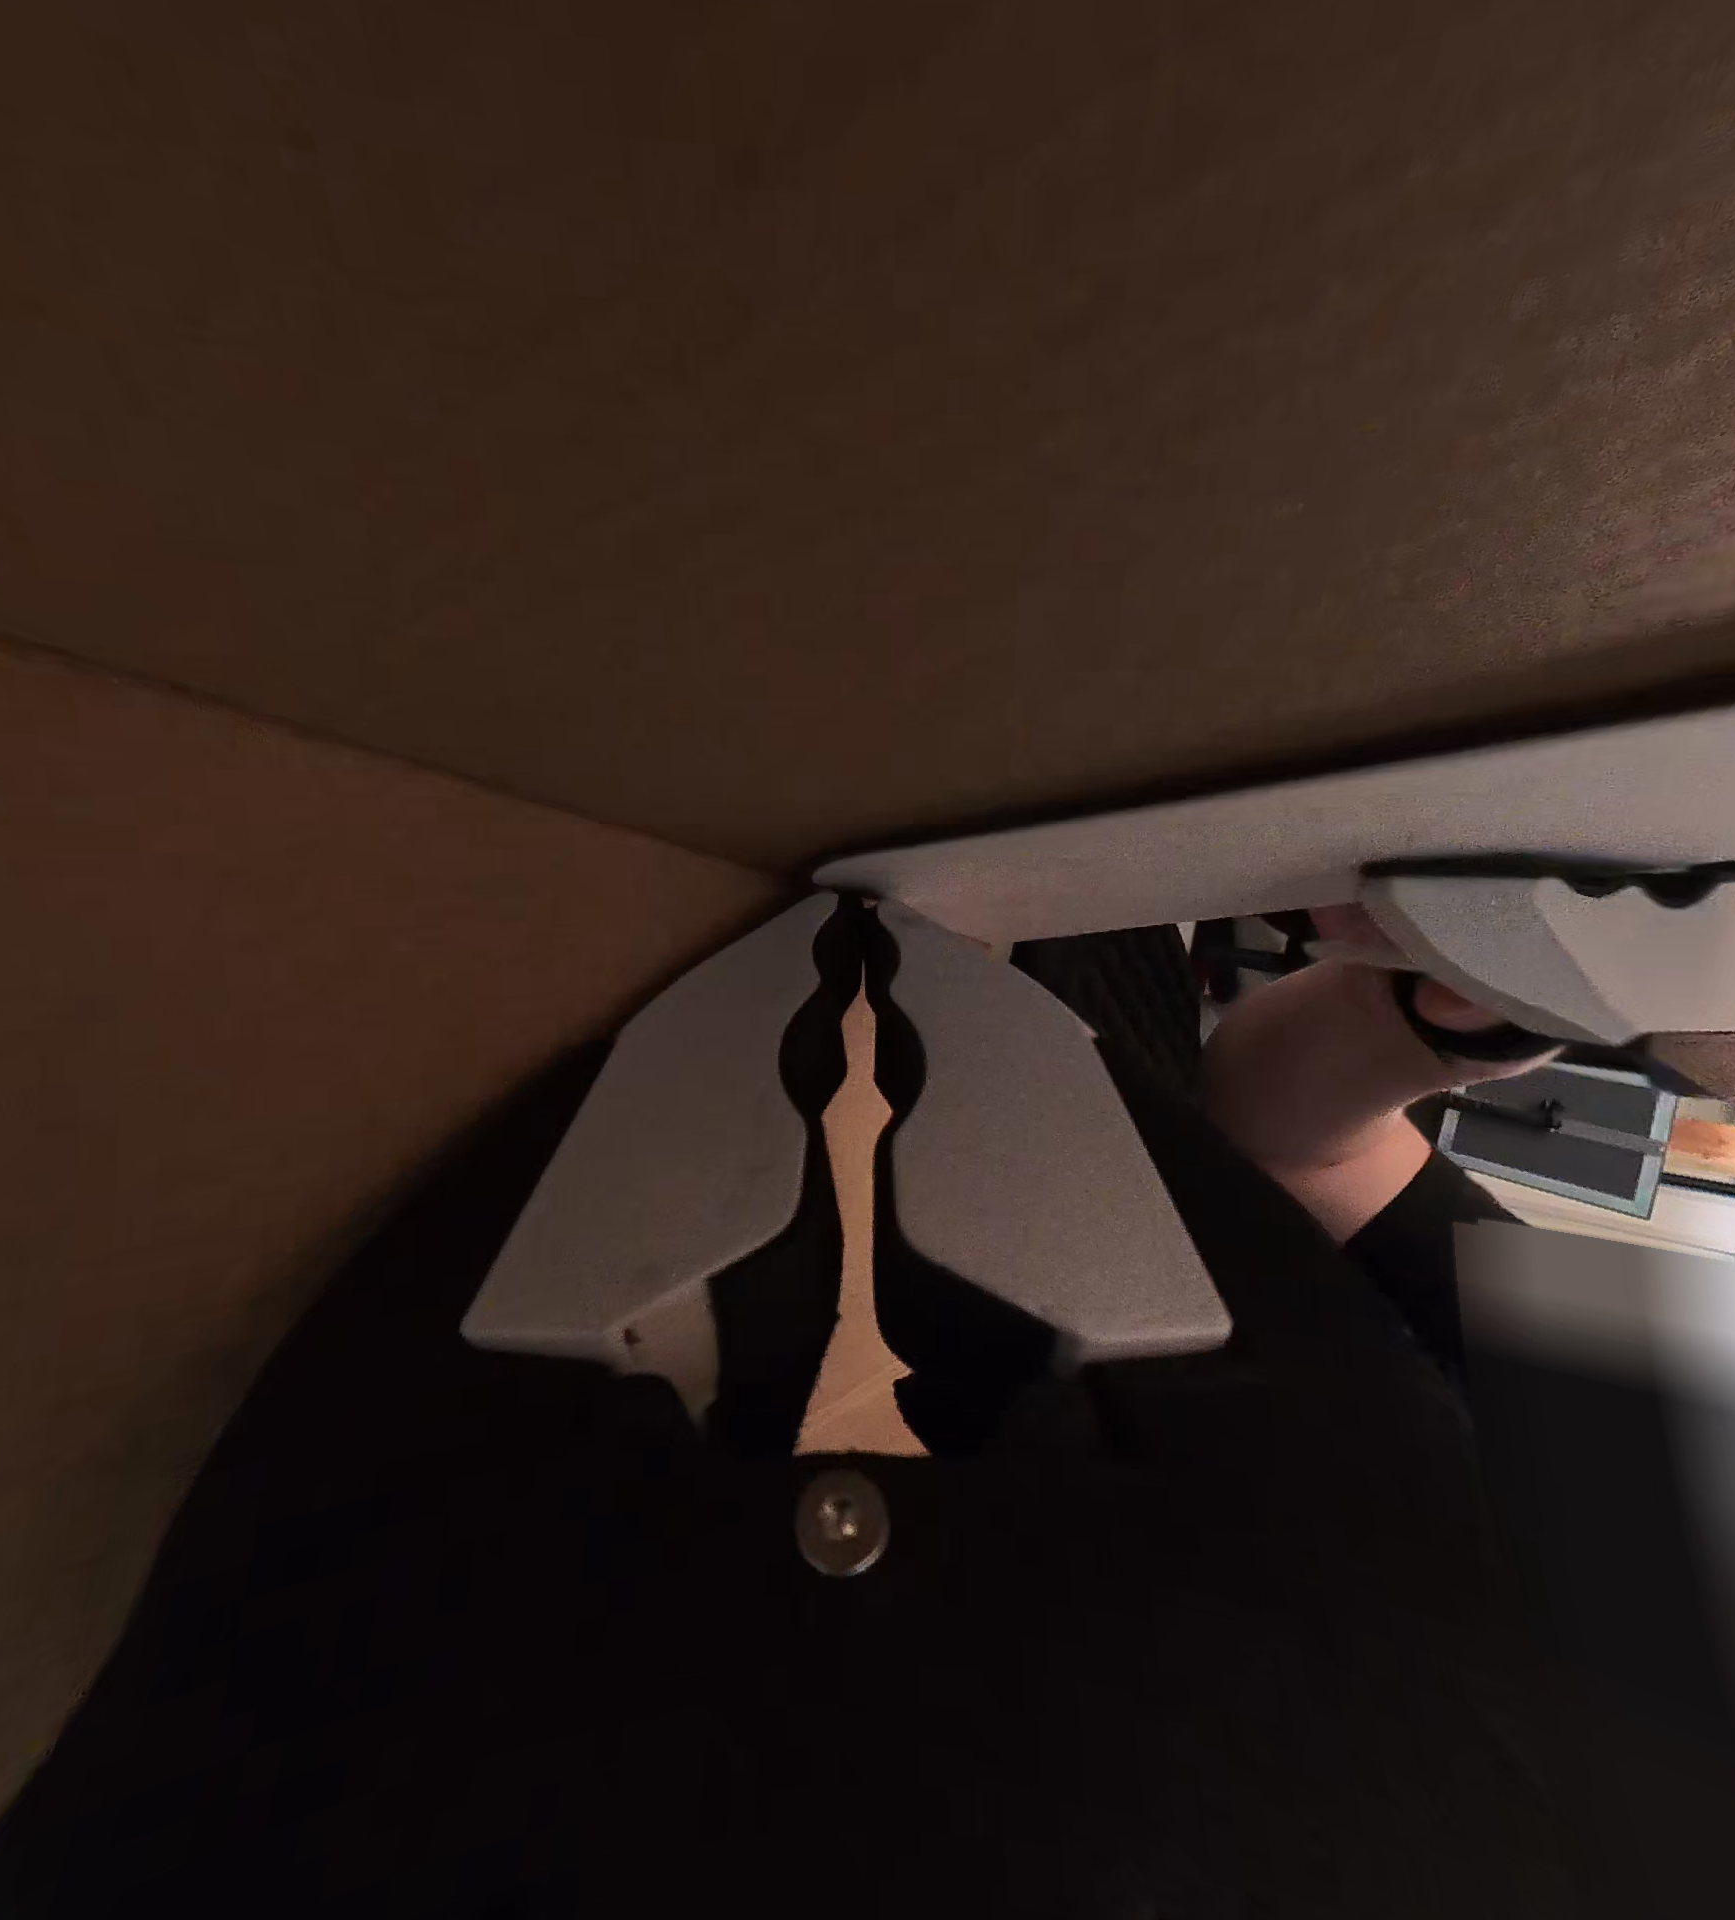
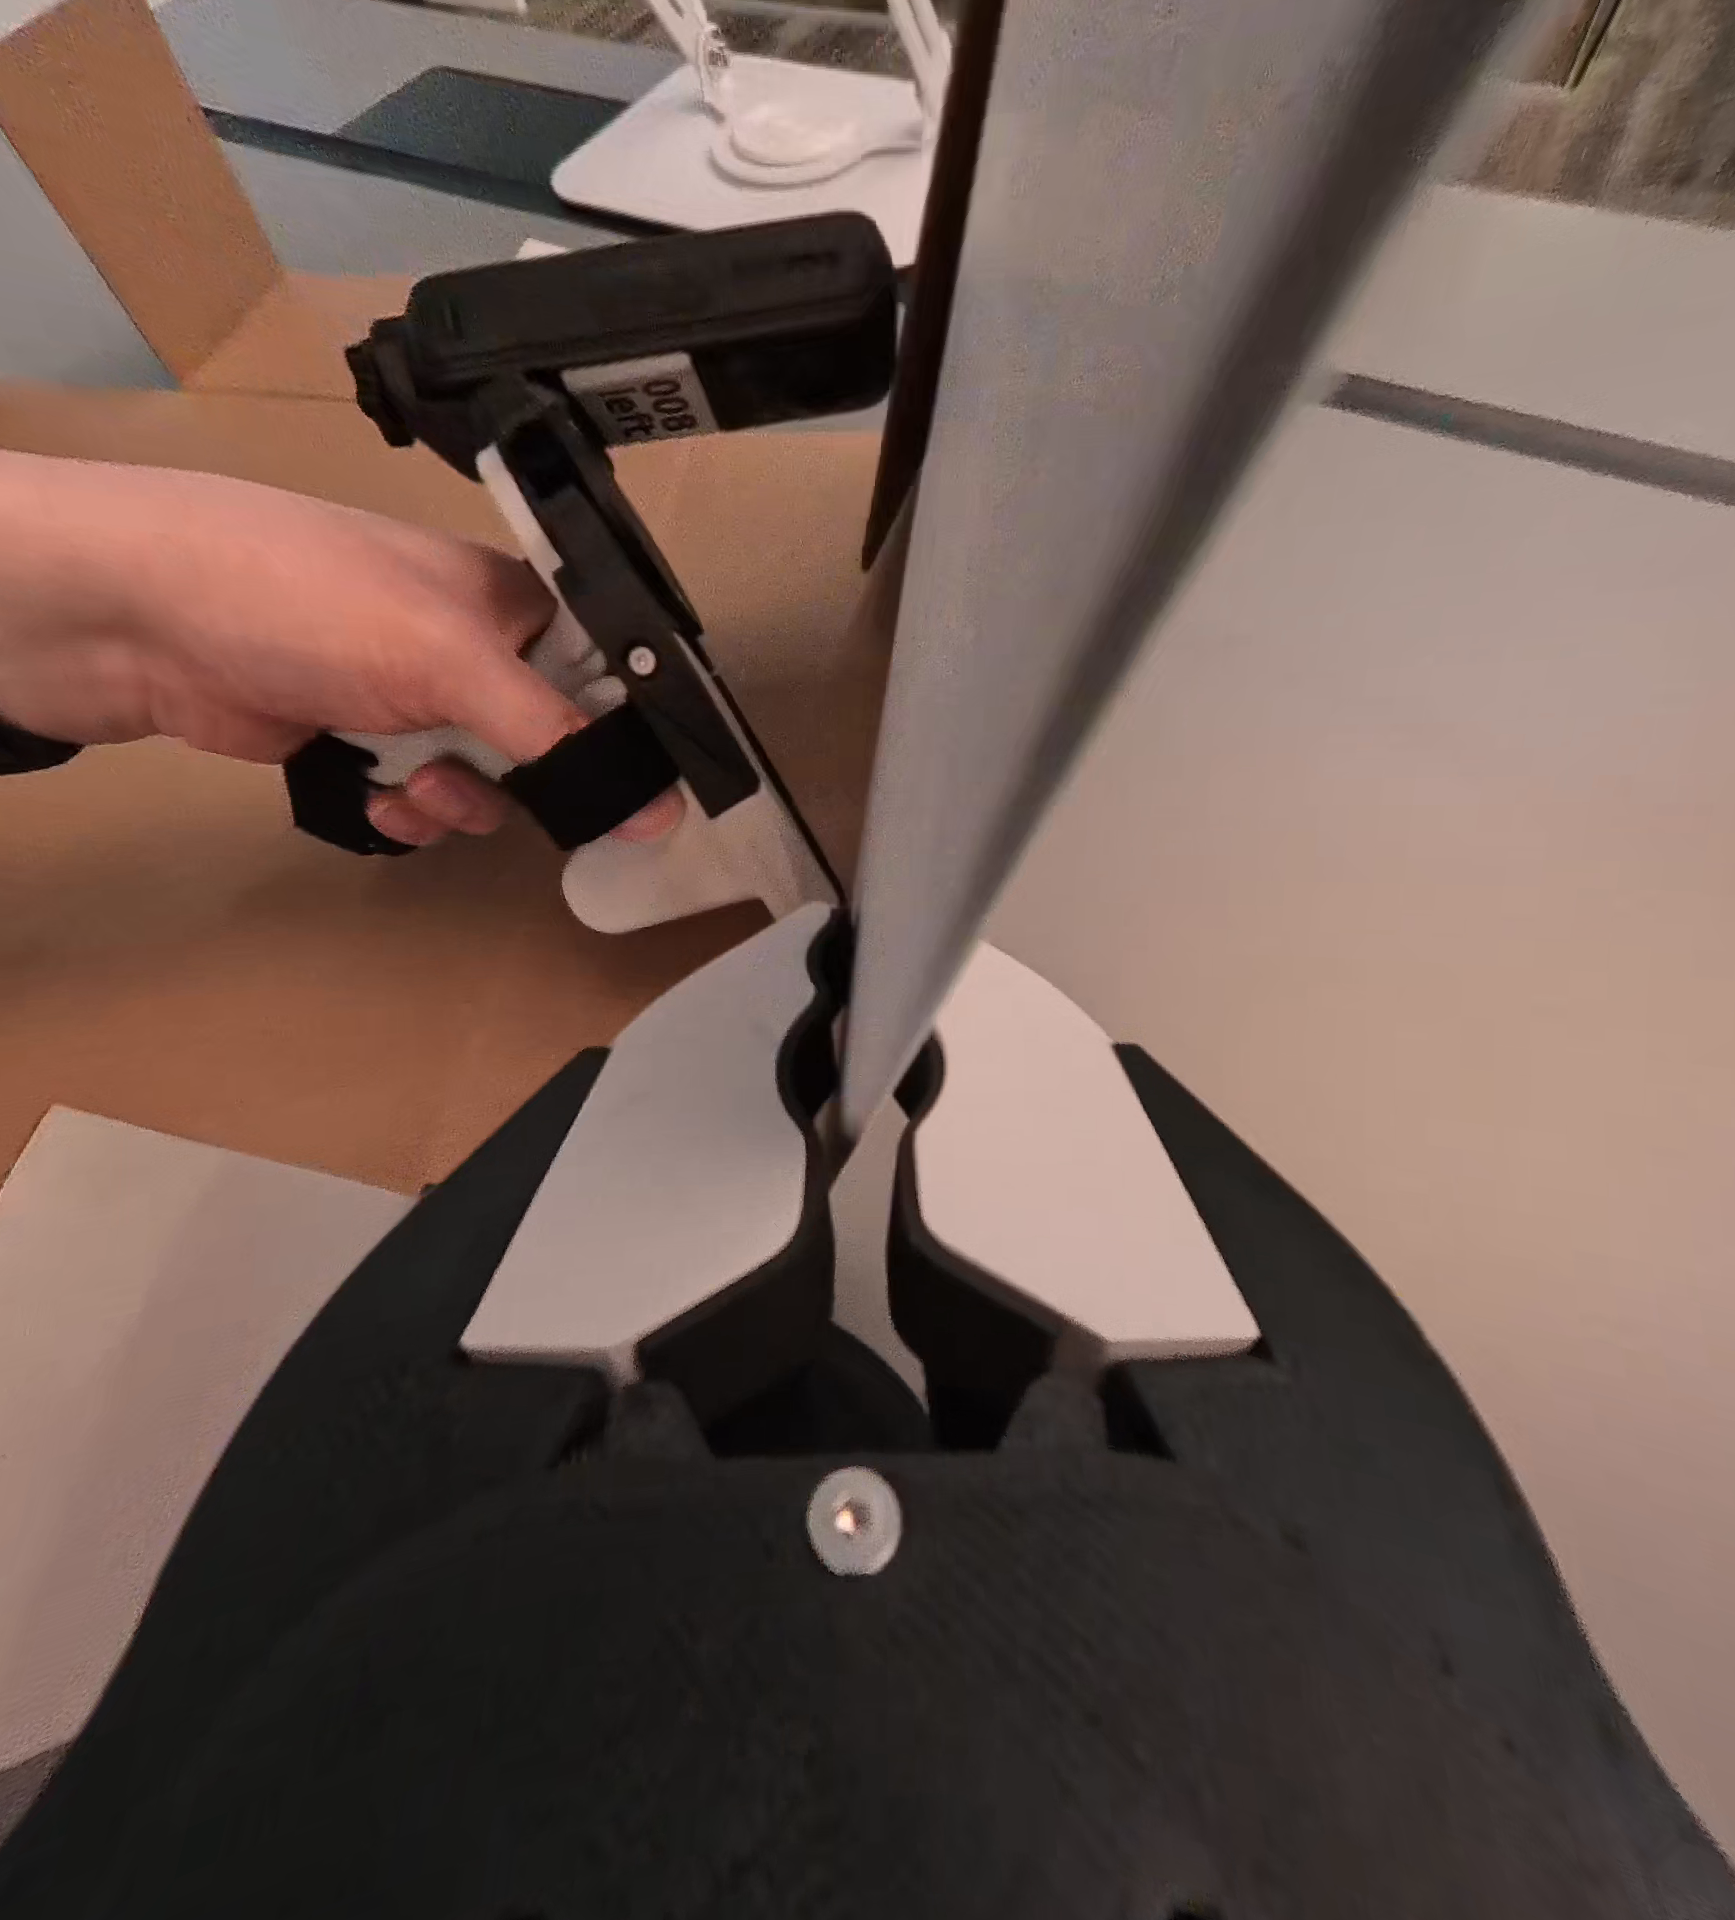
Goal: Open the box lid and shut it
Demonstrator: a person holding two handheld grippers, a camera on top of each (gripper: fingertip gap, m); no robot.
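The box lid is a thin panel, grey-white outside and brown inside, raised steeply over the brown cardboard box. My right gripper is shut on the lid's lower edge. My left gripper, held by a hand, meets the same edge just beyond it. In the left wrist view I look up under the lid's brown underside. My left gripper is pinched shut at the corner of the lid's pale edge. The right gripper clamps that edge farther right.
A box side flap stands upright at the far left, and a pale flap lies at the near left. A white stand base sits on the table behind. A pale surface lies to the right of the lid.
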